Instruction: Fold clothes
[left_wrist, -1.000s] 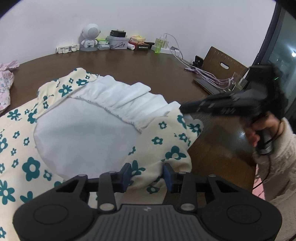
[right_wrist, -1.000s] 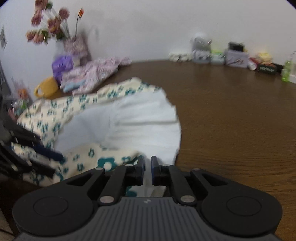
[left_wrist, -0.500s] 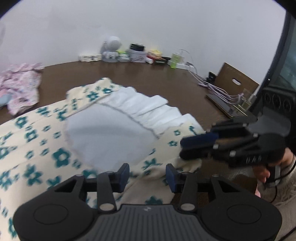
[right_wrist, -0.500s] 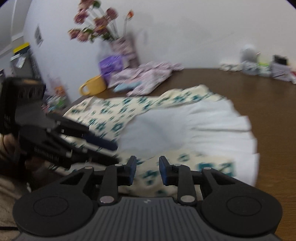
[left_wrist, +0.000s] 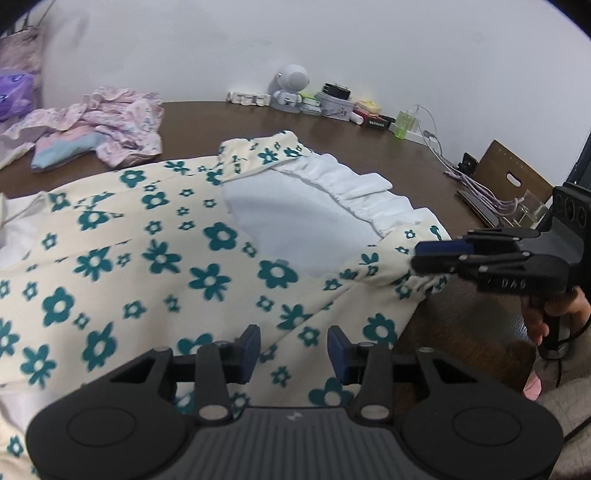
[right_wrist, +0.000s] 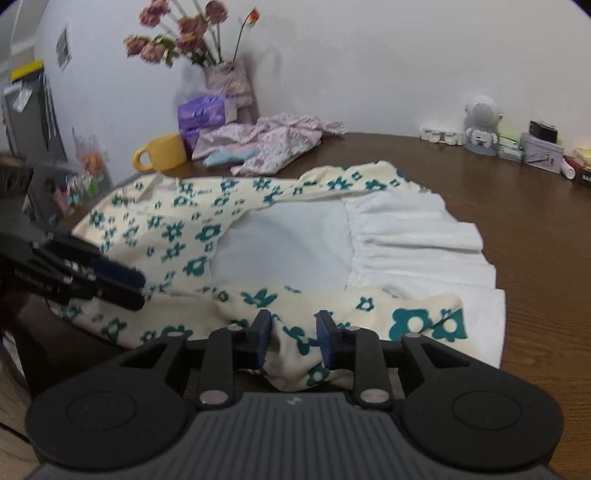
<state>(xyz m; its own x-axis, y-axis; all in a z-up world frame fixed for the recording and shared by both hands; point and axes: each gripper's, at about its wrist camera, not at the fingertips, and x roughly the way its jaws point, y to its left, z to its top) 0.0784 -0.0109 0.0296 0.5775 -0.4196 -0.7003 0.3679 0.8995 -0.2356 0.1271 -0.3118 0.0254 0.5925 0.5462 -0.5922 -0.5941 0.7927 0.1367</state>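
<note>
Right wrist view: the flowered dress (right_wrist: 177, 236) lies spread on the bench (right_wrist: 535, 229), soft and light; best gripped at its near hem. Both hand-held grippers, left (left_wrist: 293, 347) and right (right_wrist: 290, 334), stand wide, holding nothing.

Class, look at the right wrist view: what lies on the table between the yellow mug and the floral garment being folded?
Nothing lies there: between the yellow mug and the floral garment, the right wrist view shows only a bare strip of brown table.
</note>
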